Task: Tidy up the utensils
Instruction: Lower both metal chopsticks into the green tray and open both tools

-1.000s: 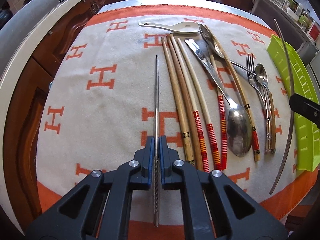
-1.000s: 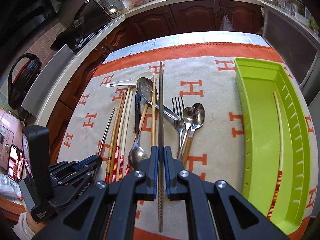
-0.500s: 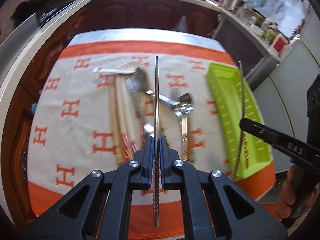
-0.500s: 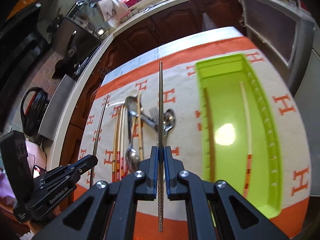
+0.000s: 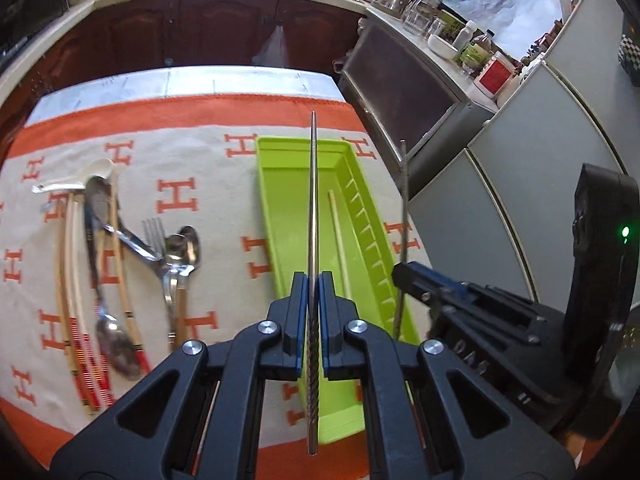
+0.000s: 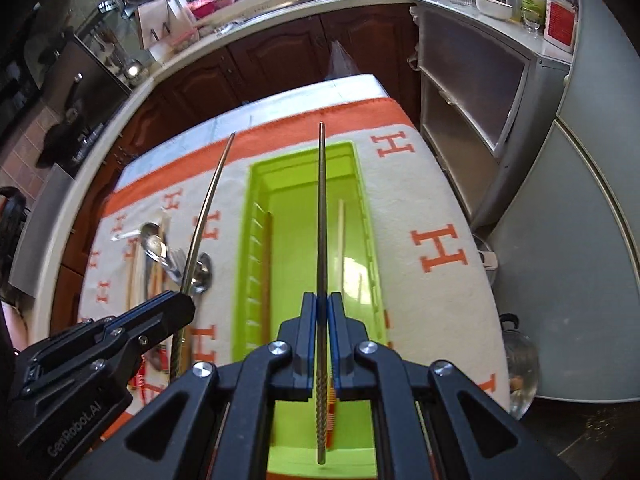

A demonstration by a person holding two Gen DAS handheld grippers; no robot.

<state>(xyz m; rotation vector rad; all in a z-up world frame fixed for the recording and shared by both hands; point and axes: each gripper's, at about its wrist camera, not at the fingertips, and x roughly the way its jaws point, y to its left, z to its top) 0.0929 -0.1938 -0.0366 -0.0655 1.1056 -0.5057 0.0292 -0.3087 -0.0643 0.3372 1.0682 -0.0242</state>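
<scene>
i have swung both claws off the utensil pile to over the green tray [image 5: 280, 216], left claw [image 5: 314, 312] and right claw [image 6: 320, 332] each clamped tight on 1 steel chopstick [image 5: 313, 200], ready to drop.

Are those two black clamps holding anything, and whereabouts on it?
Each hand-held gripper is shut on one metal chopstick, near its twisted thick end: the left holds one chopstick, the right the other.
</scene>
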